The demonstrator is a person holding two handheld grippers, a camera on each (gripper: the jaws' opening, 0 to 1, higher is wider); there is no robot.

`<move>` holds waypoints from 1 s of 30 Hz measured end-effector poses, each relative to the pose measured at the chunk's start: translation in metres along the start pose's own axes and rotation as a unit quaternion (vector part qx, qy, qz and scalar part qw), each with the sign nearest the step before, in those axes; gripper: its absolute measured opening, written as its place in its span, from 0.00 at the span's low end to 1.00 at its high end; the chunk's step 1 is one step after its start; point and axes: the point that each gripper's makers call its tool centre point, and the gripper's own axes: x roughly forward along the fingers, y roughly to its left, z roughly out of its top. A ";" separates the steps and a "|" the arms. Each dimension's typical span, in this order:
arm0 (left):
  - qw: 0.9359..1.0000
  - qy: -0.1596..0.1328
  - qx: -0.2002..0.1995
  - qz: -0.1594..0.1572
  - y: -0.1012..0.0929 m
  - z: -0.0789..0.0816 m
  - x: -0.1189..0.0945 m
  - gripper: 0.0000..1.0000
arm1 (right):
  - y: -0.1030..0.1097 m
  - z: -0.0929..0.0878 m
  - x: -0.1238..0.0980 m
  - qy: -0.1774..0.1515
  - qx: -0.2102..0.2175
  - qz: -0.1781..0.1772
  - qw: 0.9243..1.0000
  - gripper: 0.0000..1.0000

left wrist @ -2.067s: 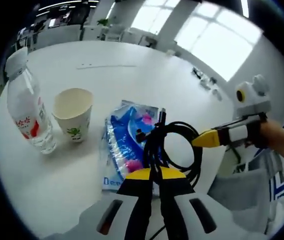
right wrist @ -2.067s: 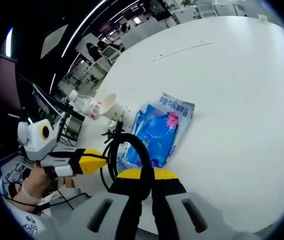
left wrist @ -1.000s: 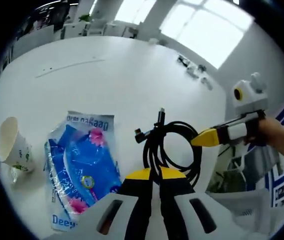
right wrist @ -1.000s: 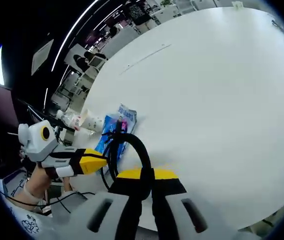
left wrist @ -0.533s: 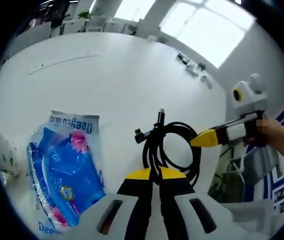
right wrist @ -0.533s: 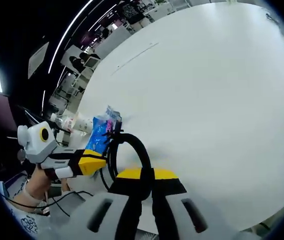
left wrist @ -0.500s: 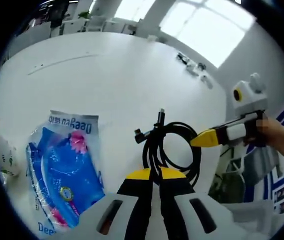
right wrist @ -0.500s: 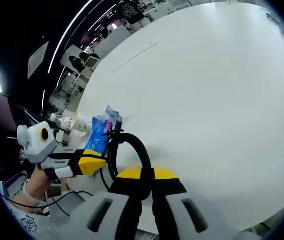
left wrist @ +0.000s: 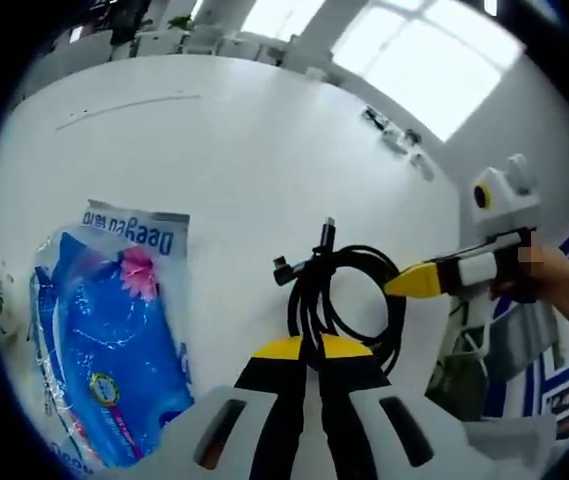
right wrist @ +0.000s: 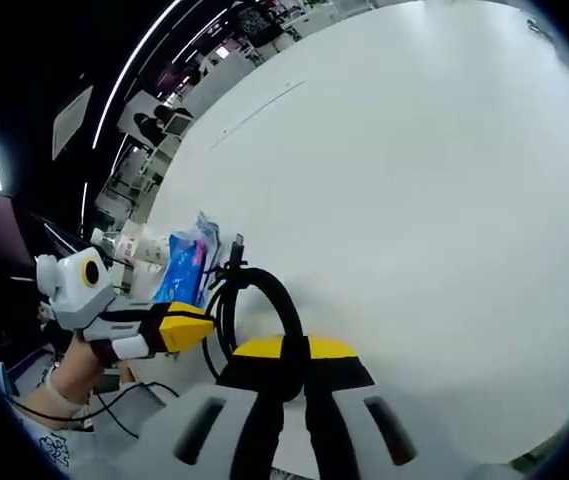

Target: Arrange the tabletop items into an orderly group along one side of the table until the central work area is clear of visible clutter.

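I've swung both cams w/ the coiled cable: blue pack slid to lower left of left gripper view; cup & bottle dropped off that frame's left edge.

Black coiled cable. Blue wet-wipes pack with a pink flower, white border and blue lettering. White table. Yellow tips on black jaws for the left gripper and right gripper; white bodies behind.
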 end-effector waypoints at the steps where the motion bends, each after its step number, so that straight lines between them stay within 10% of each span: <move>1: 1.000 -0.001 -0.001 -0.001 0.000 0.000 0.001 0.00 | 0.000 0.000 0.000 0.001 0.000 0.000 1.000 0.02; 30: 1.000 0.008 0.000 -0.009 -0.003 -0.005 0.018 0.00 | -0.018 -0.003 0.000 0.023 -0.070 -0.033 0.997 0.03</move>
